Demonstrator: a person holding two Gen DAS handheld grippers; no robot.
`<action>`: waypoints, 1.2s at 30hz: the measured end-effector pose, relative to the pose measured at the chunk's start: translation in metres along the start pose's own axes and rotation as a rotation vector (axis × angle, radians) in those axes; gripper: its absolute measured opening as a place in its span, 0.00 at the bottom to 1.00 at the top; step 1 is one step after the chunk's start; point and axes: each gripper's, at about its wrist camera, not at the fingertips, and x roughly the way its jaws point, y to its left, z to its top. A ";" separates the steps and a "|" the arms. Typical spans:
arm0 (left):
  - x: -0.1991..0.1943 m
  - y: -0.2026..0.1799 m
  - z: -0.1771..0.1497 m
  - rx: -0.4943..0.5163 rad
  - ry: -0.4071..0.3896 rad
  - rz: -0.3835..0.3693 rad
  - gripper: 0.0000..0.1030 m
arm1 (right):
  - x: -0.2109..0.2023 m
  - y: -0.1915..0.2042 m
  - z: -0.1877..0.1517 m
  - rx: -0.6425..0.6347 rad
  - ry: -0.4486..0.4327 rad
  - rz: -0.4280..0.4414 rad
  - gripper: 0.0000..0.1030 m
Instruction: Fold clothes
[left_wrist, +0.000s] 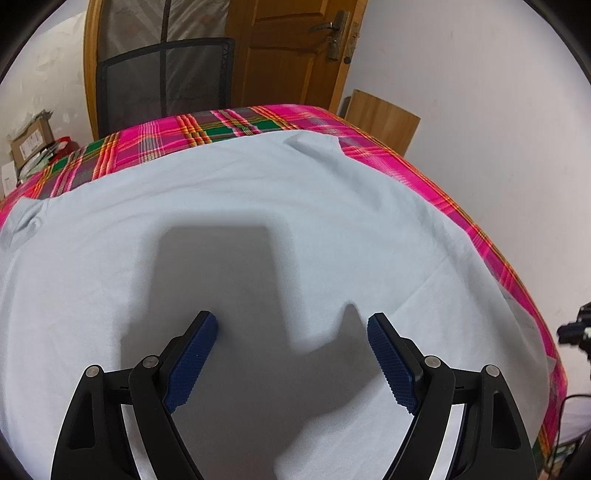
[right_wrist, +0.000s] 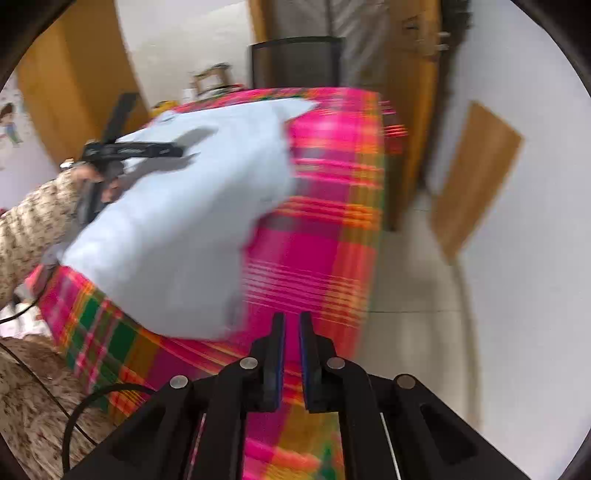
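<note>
sleeve (right_wrist: 29, 229): speckled beige, far left of the right wrist view, leading to the left gripper's handle
left gripper (left_wrist: 291, 325): jaws spread wide, blue pads clear of each other, nothing between them; hangs just above the shirt and casts a blocky shadow on it
shirt (left_wrist: 258, 206): pale blue, spread flat over most of the table top in the left wrist view, a few shallow creases; one small turned-up corner at the far edge; in the right wrist view it covers the left part of the table, near edge hanging just over the table's side
chair (left_wrist: 166, 81): black mesh back, behind the far side of the table
tablecloth (left_wrist: 229, 125): pink, green and orange plaid, shows past the shirt at the far and right edges
door (left_wrist: 295, 48): brown wood with metal handle, behind the table
right gripper (right_wrist: 291, 321): jaws nearly together, only a narrow slit between the blue pads, nothing in it; sits over bare plaid just right of the shirt's near corner, not touching the cloth of the shirt; view is motion-blurred
board (right_wrist: 476, 177): wood panel leaning on the white wall, right of the table
</note>
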 end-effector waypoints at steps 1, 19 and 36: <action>0.000 0.000 0.000 0.002 0.001 0.003 0.82 | 0.007 0.005 0.002 -0.005 0.008 0.027 0.14; 0.000 0.001 0.001 0.005 0.003 0.003 0.83 | 0.022 0.026 -0.003 -0.012 0.058 0.098 0.04; -0.012 0.002 0.038 -0.060 0.119 -0.033 0.83 | 0.005 0.008 -0.004 0.072 0.042 0.115 0.08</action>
